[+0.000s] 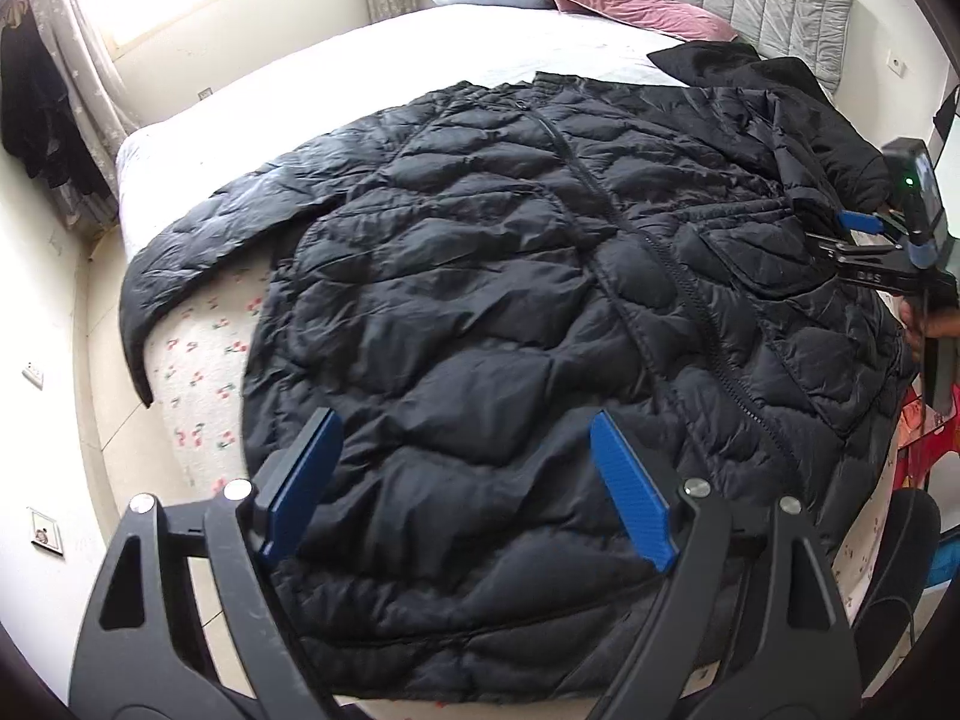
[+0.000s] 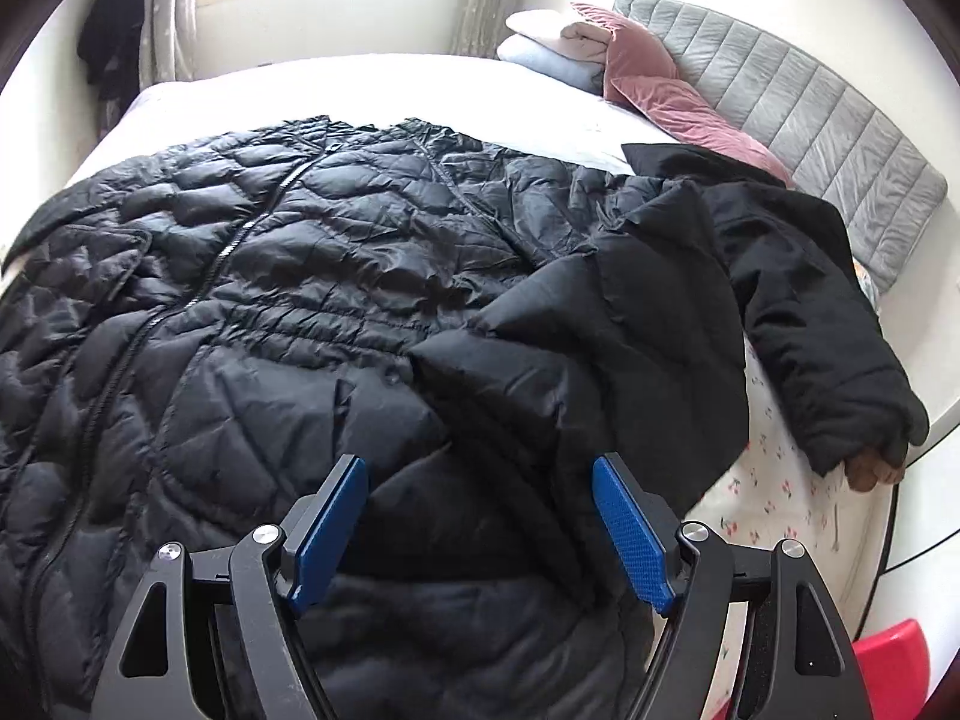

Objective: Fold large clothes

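One black quilted down coat (image 1: 480, 300) lies spread front-up across a bed (image 1: 288, 78), its zipper (image 1: 606, 204) running down the middle and one sleeve (image 1: 180, 258) trailing off the bed's near left edge over a cherry-print sheet (image 1: 204, 372). The left claw (image 1: 465, 480) hovers over the coat's lower panel, blue pads spread wide and holding nothing. Farther right, the right claw (image 2: 480, 516) is likewise spread open above a folded-over part of the coat, empty. In its view, the other sleeve (image 2: 828, 324) stretches toward the bed's right edge, and something brown shows at the cuff. Behind, stacked pillows (image 2: 540, 42) and a pink velvet cushion (image 2: 660, 90) rest against a grey padded headboard (image 2: 810, 114).
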The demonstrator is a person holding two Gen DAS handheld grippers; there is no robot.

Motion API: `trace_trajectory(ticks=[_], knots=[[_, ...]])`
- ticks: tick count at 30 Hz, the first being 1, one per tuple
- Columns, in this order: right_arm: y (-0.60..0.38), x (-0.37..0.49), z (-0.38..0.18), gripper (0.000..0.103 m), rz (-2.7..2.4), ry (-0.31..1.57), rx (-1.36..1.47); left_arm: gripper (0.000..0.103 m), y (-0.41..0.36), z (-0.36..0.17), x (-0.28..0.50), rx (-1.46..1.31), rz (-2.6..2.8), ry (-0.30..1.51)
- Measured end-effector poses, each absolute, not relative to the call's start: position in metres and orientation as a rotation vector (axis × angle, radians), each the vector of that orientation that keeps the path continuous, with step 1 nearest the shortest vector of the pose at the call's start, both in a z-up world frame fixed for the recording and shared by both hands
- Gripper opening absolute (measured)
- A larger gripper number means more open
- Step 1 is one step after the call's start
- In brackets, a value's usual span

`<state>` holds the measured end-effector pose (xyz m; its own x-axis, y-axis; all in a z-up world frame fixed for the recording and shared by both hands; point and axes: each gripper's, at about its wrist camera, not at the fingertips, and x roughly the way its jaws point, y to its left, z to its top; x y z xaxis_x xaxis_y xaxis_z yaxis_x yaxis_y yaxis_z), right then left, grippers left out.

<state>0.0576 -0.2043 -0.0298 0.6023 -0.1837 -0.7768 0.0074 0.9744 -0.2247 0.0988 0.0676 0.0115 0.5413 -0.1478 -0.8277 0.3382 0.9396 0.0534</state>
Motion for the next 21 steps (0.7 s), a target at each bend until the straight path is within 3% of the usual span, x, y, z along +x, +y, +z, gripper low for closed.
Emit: trace_trajectory(ticks=[1,3,4,5,15,19,21], knots=[[-0.207,0.068,-0.035,0.076,-0.138,0.905,-0.22,0.085,0.059,0.008,0.097,0.212,-0.3,0.965],[-0.218,0.08,-0.038,0.037,-0.161,0.894,-0.234,0.085,0.045,-0.001,0.103,0.208,-0.317,0.983],[-0.225,0.085,-0.038,0.013,-0.175,0.91,-0.258,0.085,0.038,-0.005,0.105,0.209,-0.326,0.99],[-0.234,0.089,-0.031,0.01,-0.179,0.919,-0.262,0.085,0.033,-0.007,0.106,0.21,-0.335,0.995],[-0.432,0.106,0.111,0.008,-0.619,0.762,-0.215,0.085,0.007,-0.021,0.114,0.223,-0.406,0.984],[-0.499,0.107,0.116,0.011,-0.784,0.771,-0.188,0.085,-0.005,-0.034,0.117,0.257,-0.419,1.013],[-0.516,0.106,0.108,0.018,-0.855,0.784,-0.198,0.085,-0.007,-0.036,0.115,0.284,-0.417,1.021]])
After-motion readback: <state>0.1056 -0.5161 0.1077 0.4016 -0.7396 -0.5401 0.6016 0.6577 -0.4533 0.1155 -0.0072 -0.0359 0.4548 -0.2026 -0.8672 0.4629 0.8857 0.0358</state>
